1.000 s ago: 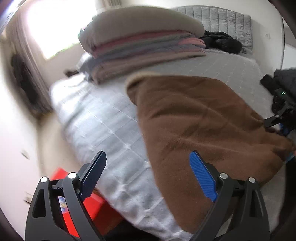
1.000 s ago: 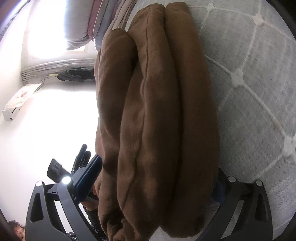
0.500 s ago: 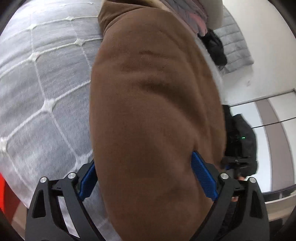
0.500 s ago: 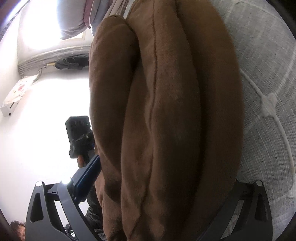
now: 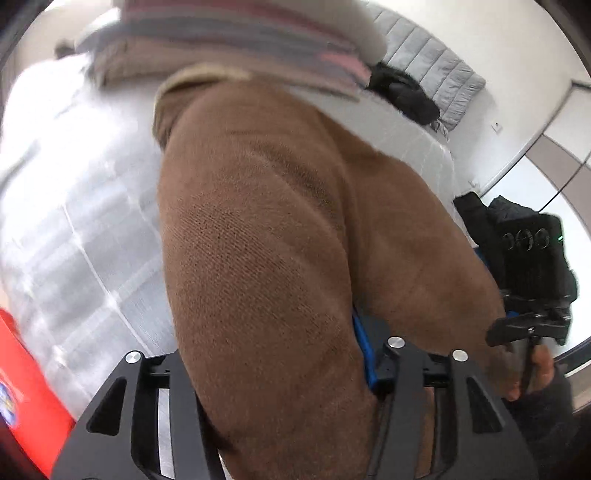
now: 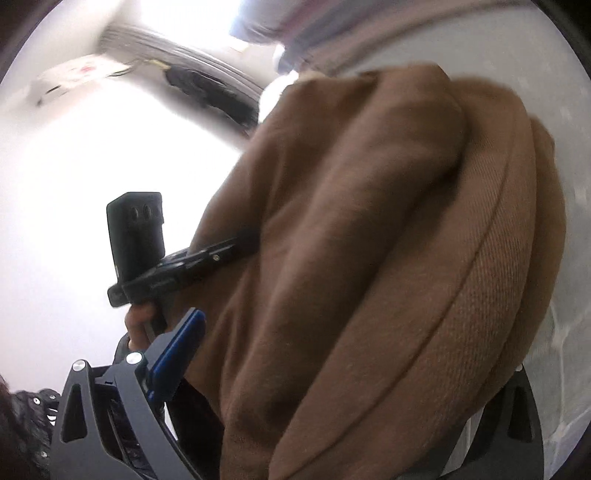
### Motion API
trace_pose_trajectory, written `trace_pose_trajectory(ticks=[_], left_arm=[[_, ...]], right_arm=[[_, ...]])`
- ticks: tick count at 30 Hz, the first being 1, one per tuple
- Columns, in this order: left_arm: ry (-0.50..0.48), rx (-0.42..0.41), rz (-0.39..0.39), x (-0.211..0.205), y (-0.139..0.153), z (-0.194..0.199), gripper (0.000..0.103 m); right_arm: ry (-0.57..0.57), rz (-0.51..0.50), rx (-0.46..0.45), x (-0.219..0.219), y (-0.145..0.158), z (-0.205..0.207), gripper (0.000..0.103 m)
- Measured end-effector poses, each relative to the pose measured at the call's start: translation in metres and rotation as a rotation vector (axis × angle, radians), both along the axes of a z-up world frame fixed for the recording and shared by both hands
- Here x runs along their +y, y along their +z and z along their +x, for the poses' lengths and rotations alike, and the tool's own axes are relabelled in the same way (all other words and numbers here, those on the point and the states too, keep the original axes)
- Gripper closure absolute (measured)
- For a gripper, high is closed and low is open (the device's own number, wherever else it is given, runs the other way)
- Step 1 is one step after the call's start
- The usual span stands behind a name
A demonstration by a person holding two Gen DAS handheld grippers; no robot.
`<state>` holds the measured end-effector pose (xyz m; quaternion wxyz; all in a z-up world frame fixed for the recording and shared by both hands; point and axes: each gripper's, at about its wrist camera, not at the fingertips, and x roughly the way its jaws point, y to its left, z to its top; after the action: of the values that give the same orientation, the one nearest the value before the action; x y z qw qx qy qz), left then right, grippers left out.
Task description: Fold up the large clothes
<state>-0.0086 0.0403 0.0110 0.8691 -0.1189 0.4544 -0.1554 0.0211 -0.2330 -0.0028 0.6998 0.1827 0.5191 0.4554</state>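
A thick brown garment [image 5: 266,240], folded into several layers, lies on the grey quilted bed cover [image 5: 74,240]. My left gripper [image 5: 273,350] straddles its near end. The jaws are closing, the right blue pad [image 5: 364,354] presses the cloth, and the other pad is hidden behind it. In the right wrist view the same brown bundle [image 6: 388,258] fills the space between the jaws of my right gripper [image 6: 351,354]. One blue pad [image 6: 177,350] lies against the cloth; the far finger is buried. Each view shows the other gripper, held in a hand [image 6: 140,317].
A stack of folded clothes [image 5: 240,33] sits at the back of the bed, right behind the brown garment. Dark clothing [image 5: 402,92] lies by the grey padded headboard [image 5: 436,70]. A red box [image 5: 22,369] stands beside the bed at the left.
My left gripper came down over the garment's end and its jaws narrowed onto the cloth. The right gripper rolled and rose with the bundle between its jaws.
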Motion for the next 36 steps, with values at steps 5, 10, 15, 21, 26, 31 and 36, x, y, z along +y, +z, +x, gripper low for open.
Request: trace_pose_trajectory(ticks=[5,10,15,21,26,31,36], left_arm=[[0.044,-0.122,0.061,0.033,0.051,0.014,0.055],[0.104,-0.133,0.033,0.106,0.087,0.061,0.054],[0.165,0.022,-0.04,0.18,0.039,0.114,0.047],[0.311,0.165,-0.316,0.245,-0.057,0.115,0.027],[0.448,0.082,-0.063,0.249,-0.013,0.07,0.016],[0.491,0.048,0.189,0.211,0.018,0.02,0.013],[0.434,0.041,0.265,0.163,0.029,-0.023,0.013]], right_arm=[[-0.009,0.095,-0.106,0.028,0.041,0.029,0.006],[0.032,0.148,-0.127,0.099,0.065,0.086,0.006],[0.024,0.1,0.02,0.158,0.01,0.145,0.006],[-0.059,0.01,0.227,0.154,-0.072,0.169,0.006],[-0.154,-0.215,0.06,0.117,-0.031,0.141,0.006],[-0.286,-0.503,-0.315,0.132,0.051,0.063,0.006],[-0.404,-0.662,-0.568,0.17,0.093,-0.01,0.006]])
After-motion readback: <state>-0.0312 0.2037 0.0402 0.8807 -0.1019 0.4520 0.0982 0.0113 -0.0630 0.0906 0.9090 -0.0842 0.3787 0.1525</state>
